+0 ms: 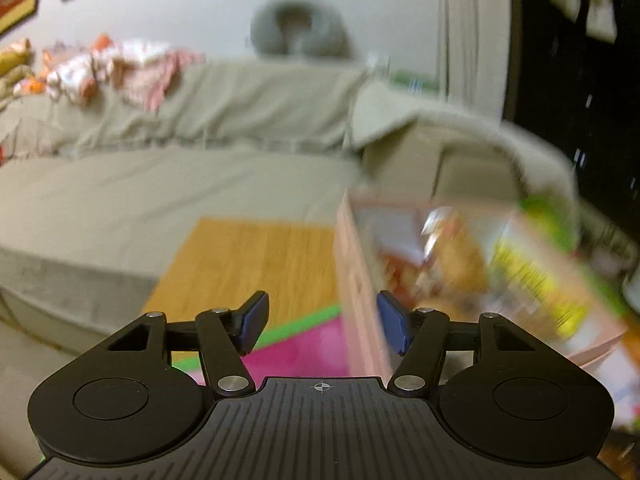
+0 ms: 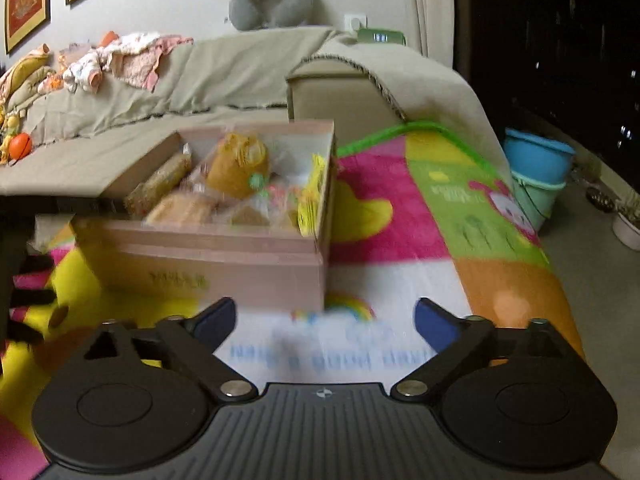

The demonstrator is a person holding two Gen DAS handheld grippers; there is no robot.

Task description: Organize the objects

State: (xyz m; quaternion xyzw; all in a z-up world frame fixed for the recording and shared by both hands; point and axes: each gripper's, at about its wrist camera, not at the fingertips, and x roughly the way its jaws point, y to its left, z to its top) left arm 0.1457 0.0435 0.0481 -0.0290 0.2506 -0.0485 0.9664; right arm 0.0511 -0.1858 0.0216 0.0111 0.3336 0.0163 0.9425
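Cardboard box (image 2: pixel 208 248) is sitting on the patchwork play mat (image 2: pixel 400 220) in front of the sofa (image 2: pixel 224 76), packed with wrapped snacks (image 2: pixel 236 164) — a yellow packet (image 2: pixel 314 196) is standing along its far-right wall. In the right wrist view the box is lying at about eleven o'clock from the right gripper (image 2: pixel 325 318), near but apart, its long axis running across the view; those jaws are standing fully apart with nothing between them, only mat beyond. The left gripper (image 1: pixel 323 324) is hanging closer — in the blurred left view the box wall (image 1: pixel 356 280) is rising at one o'clock just past its jaws, which are standing partly apart and gripping nothing. Judging by this, the left hand is the nearer to the box.
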